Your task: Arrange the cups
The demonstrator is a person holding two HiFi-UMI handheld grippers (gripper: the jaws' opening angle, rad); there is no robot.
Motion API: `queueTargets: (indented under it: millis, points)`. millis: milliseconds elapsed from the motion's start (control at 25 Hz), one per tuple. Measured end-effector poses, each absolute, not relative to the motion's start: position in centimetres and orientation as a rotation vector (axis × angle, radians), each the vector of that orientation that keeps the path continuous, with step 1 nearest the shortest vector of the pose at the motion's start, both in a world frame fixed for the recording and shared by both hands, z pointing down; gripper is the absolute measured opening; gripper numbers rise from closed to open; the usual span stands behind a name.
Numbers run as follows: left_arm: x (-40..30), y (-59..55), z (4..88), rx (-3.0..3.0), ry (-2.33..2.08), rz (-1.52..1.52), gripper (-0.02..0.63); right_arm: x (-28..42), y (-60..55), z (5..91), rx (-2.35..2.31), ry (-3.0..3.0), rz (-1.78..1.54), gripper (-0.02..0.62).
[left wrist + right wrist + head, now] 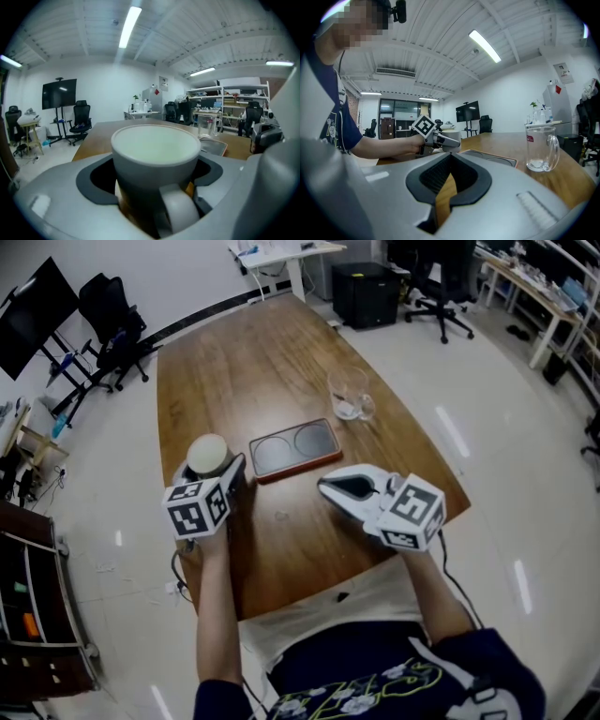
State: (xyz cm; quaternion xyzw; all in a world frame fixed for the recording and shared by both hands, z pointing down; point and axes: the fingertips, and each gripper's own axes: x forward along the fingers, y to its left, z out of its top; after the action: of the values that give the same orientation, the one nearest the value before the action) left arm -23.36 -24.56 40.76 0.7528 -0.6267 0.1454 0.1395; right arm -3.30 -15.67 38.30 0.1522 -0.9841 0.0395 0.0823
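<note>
Left claw around the mug, not clamped yet; right claw idle.

My left gripper [223, 476] has its jaws spread wide with the grey mug [207, 456] between them. The mug stands on the table [244, 362] just off the tray's [293, 448] near-left corner, handle turned back toward me. Slivers of wood show either side of the mug, so I read no pad contact. My right gripper [323, 486] is closed on nothing, on the tray's near side. The glass mug [350, 395] stands past the tray's far-right corner, apart from it. Risks: if I lift before the pads bite, the mug stays put or tips. An off-centre squeeze on the round wall could spin it or squirt it out. Carried low, its base could catch the tray's rim.
</note>
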Motion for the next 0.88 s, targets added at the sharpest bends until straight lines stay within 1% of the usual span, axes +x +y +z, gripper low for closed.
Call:
queueTargets:
  millis: [120,360,720,880]
  points:
    - [-20.2,-24.8,39.7,2.274,-1.767,0.482,0.453,-3.3,-15.6,38.2,0.455,-2.939,0.121,0.011]
    - [-14.6,-26.6,39.3,2.378,-1.577,0.395,0.453,-3.3,-15.7,38.2,0.453,-2.946,0.114,0.01]
    - [-12.3,-27.4,39.6,2.414,-1.518,0.329,0.453,-3.4,-15.8,38.0,0.47,-2.941,0.114,0.009]
    - [-12.0,-27.6,39.7,2.439,-1.566,0.299,0.454,-3.3,-15.6,38.2,0.454,-2.937,0.115,0.008]
